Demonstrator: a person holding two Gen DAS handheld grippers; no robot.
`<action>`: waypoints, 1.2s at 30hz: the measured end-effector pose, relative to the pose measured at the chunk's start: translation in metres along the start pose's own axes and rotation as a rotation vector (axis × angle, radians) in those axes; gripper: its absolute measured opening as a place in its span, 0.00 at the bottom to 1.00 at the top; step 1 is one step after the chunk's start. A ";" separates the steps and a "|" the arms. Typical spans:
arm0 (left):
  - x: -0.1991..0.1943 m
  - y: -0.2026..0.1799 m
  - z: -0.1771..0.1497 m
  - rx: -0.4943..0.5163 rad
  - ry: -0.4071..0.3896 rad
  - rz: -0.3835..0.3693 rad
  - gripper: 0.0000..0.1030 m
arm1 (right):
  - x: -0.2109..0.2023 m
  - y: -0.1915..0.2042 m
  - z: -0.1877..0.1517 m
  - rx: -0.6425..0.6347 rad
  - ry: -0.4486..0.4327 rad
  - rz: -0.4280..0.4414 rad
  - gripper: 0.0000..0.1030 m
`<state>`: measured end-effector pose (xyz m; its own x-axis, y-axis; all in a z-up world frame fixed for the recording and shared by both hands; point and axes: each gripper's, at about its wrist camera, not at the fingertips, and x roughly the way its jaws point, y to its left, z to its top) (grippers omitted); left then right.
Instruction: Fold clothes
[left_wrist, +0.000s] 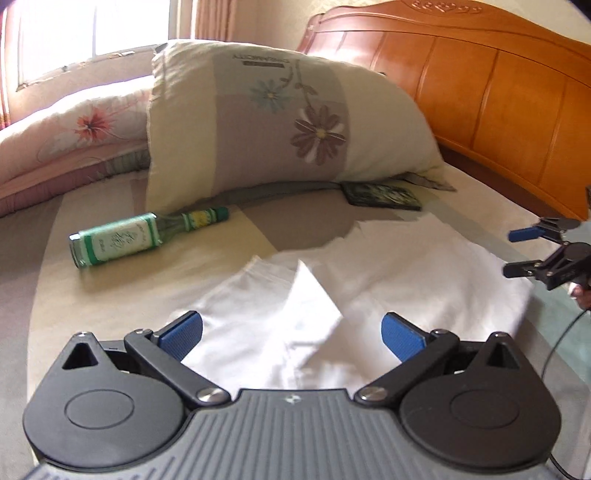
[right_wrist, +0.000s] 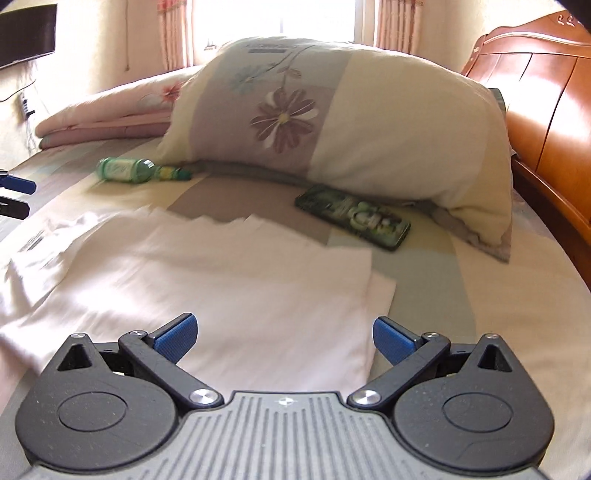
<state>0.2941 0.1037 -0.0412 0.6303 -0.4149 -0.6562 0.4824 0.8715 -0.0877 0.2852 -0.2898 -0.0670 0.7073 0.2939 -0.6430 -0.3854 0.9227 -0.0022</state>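
The left gripper (left_wrist: 291, 334) hangs with its blue-padded jaws spread wide and holding nothing, above the near left part of the white cotton garment (left_wrist: 369, 280) spread flat on the patchwork bedspread (left_wrist: 55, 295). Past the cloth's far edge, a green glass bottle (left_wrist: 140, 236) lies on its side, and a dark green-patterned phone (right_wrist: 352, 218) rests by the flowered cream pillow (right_wrist: 332, 122). The right gripper (right_wrist: 285, 338), likewise released and empty, hovers over the garment's near right corner.

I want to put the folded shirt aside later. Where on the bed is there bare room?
Bare sheet lies right of the white shirt, before the headboard, and left of it, below the green bottle. Crowded: the pillow's foot, with the bottle and phone.
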 end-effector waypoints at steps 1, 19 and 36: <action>-0.001 -0.006 -0.010 0.009 0.027 -0.023 0.99 | -0.006 0.007 -0.007 -0.004 0.001 0.006 1.00; 0.033 0.053 -0.021 -0.280 0.010 0.034 0.99 | -0.017 0.064 -0.037 -0.016 0.003 0.052 1.00; 0.040 -0.004 -0.026 -0.134 0.010 -0.003 0.99 | 0.019 0.047 -0.024 -0.042 -0.068 0.053 1.00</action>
<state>0.3016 0.0902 -0.0864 0.6224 -0.4154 -0.6633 0.3979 0.8978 -0.1889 0.2666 -0.2468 -0.0978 0.7237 0.3593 -0.5892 -0.4464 0.8948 -0.0026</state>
